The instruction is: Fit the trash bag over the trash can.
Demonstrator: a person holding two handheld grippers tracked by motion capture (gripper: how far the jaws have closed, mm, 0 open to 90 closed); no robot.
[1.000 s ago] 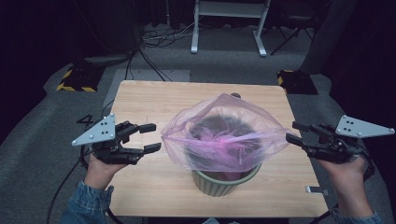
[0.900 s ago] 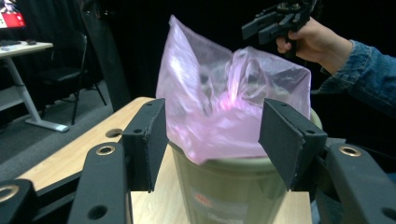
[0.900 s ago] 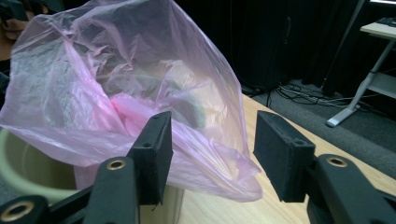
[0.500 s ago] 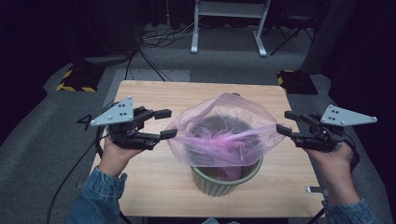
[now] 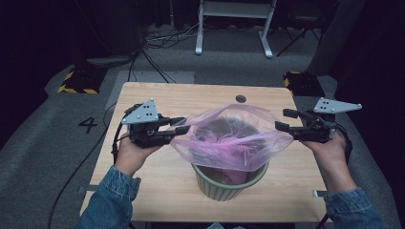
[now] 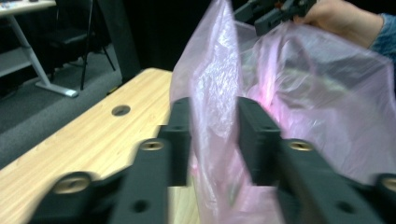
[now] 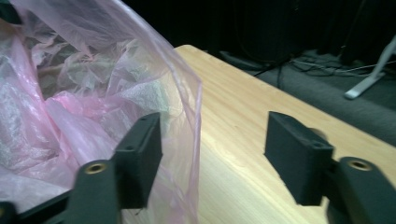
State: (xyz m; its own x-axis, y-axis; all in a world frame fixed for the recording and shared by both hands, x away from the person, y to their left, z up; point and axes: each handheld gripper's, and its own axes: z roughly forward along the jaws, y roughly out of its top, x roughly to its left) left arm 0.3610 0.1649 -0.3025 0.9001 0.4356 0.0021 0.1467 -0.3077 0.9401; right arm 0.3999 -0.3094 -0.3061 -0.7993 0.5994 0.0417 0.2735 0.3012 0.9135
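Where grey floor (image 5: 43,143) lies, a black "4" (image 5: 89,125).

- The pink bag (image 5: 234,138) covers most of the green bin (image 5: 229,183), hiding its inside.
- The person's sleeves (image 5: 107,202) are cut off by the high view's bottom edge.

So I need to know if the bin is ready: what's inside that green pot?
A pink plastic bag sits in the green pot, its mouth billowing above the rim. Crumpled pink film shows through it. The pot's bottom is covered by the bag, so anything there cannot be seen.
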